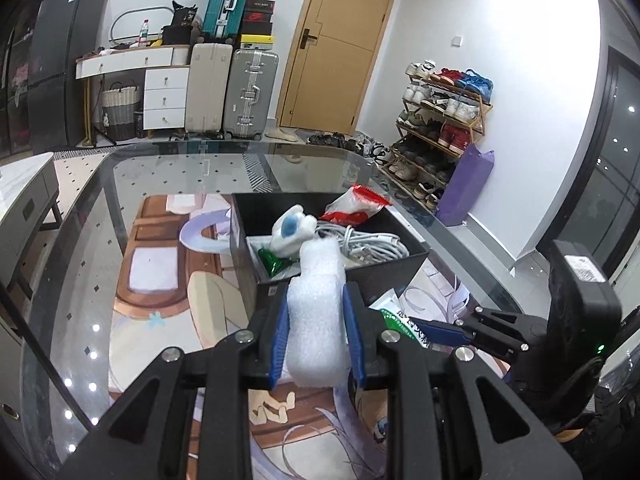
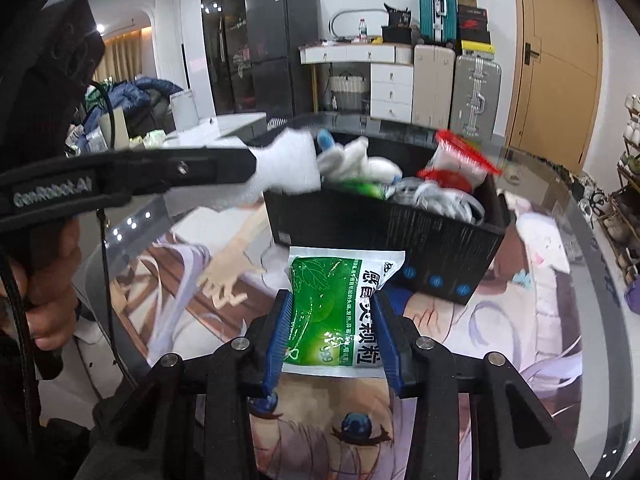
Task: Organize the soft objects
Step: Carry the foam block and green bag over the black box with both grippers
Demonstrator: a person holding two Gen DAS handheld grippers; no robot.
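Observation:
My left gripper (image 1: 316, 300) is shut on a white foam wrap piece (image 1: 316, 320) and holds it just before the near wall of a black box (image 1: 384, 272). In the right wrist view the left gripper (image 2: 256, 164) and the foam (image 2: 288, 172) hang over the box's left rim (image 2: 360, 216). The box holds a white plush toy (image 1: 290, 230), a white cable coil (image 1: 368, 244), a red-and-white packet (image 1: 356, 210) and a green packet (image 1: 274, 260). My right gripper (image 2: 334, 304) is shut on a green-and-white sachet (image 2: 340, 312), in front of the box; the sachet also shows in the left wrist view (image 1: 396, 316).
The box stands on a glass table (image 1: 160, 184) over a printed mat (image 2: 540, 280). Suitcases (image 1: 240, 92), a drawer unit (image 1: 164, 96), a door (image 1: 340, 48) and a shoe rack (image 1: 440, 128) stand beyond. A grey side table (image 1: 24, 200) is at the left.

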